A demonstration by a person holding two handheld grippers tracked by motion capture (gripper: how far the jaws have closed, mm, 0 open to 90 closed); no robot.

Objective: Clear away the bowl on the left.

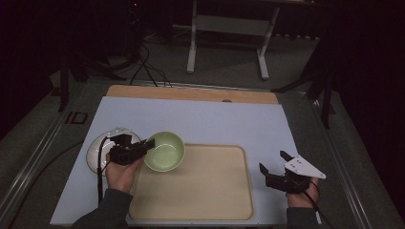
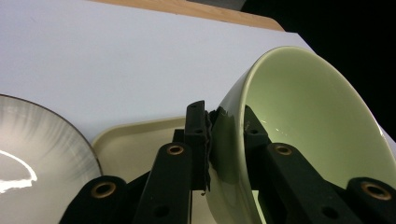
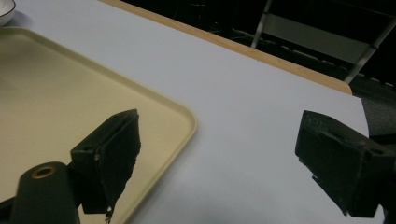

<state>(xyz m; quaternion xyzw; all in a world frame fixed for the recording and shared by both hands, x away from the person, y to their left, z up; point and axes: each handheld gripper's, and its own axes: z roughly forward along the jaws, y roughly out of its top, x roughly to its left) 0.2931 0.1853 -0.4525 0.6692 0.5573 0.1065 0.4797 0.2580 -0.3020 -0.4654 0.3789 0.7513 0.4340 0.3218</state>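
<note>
While the right claw [image 1: 273,161] gapes empty, left claw [image 1: 152,143] clamped on green bowl's [image 1: 167,152] rim

- In the left gripper view, the green bowl [image 2: 303,135] is cut off by the frame at five o'clock; its wall is hidden where the jaws pinch it.
- A white plate [image 2: 37,158] is cropped at eight o'clock.
- In the high view, the left gripper [image 1: 149,144] covers part of that plate.
- In the right gripper view, a white dish [image 3: 5,10] shows as a sliver at eleven o'clock.
</note>
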